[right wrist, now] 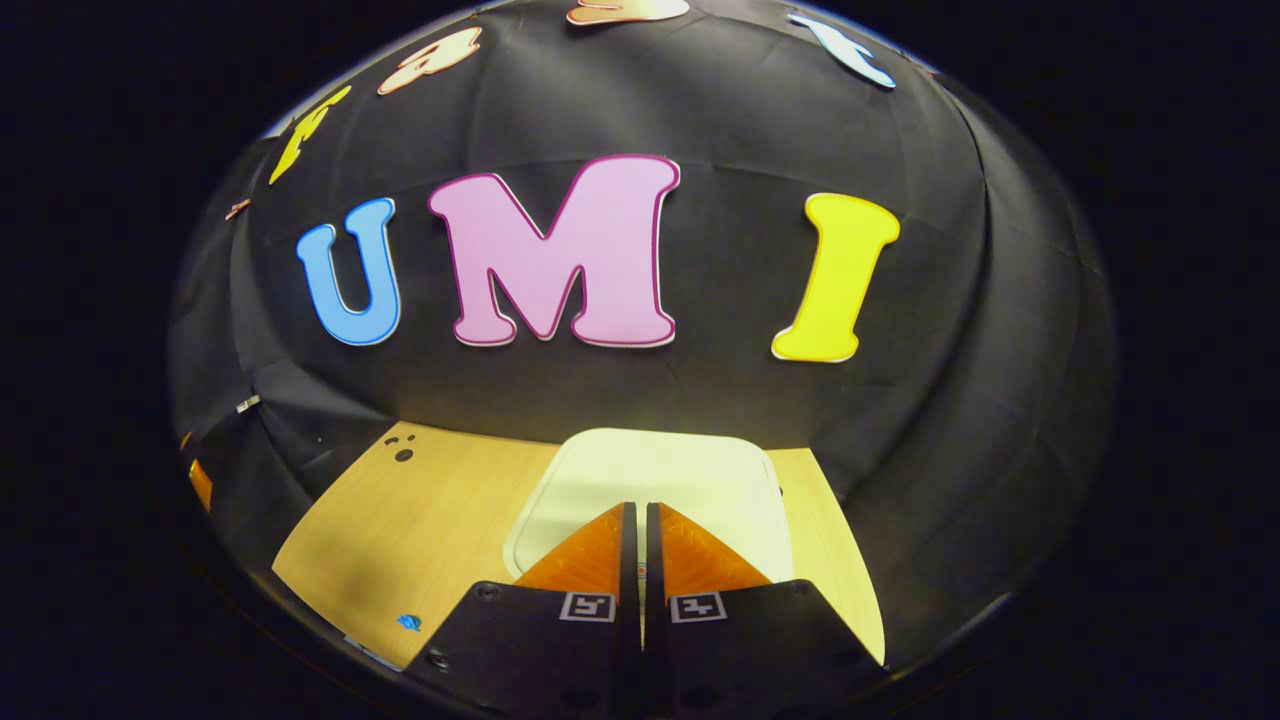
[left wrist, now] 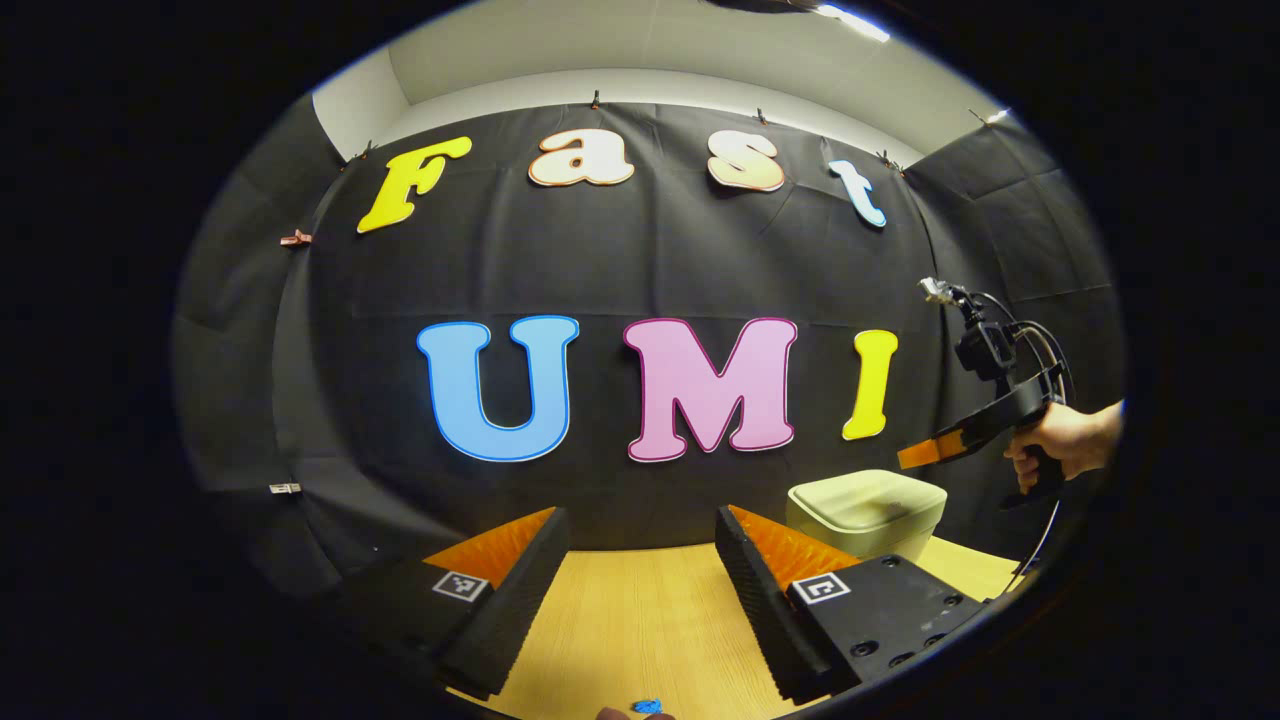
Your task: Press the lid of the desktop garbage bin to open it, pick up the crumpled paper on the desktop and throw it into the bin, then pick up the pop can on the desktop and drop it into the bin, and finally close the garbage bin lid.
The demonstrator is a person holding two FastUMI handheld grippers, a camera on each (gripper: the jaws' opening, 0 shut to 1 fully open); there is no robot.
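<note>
Right gripper [right wrist: 640, 515]: fingers nearly together, nothing held, poised above closed lid [right wrist: 655, 470] of garbage bin [left wrist: 866, 512] at tabletop [right wrist: 420, 510] rear. Left gripper [left wrist: 640, 545]: wide, empty, low over tabletop. Technique: descend vertically, press lid centre with joined tips, release cleanly so it springs open.

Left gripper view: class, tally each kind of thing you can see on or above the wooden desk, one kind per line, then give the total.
Garbage bin, lid shut: 1
Claws: 2, left claw and right claw
Hand: 1
Small blue scrap: 1
Total: 5
</note>
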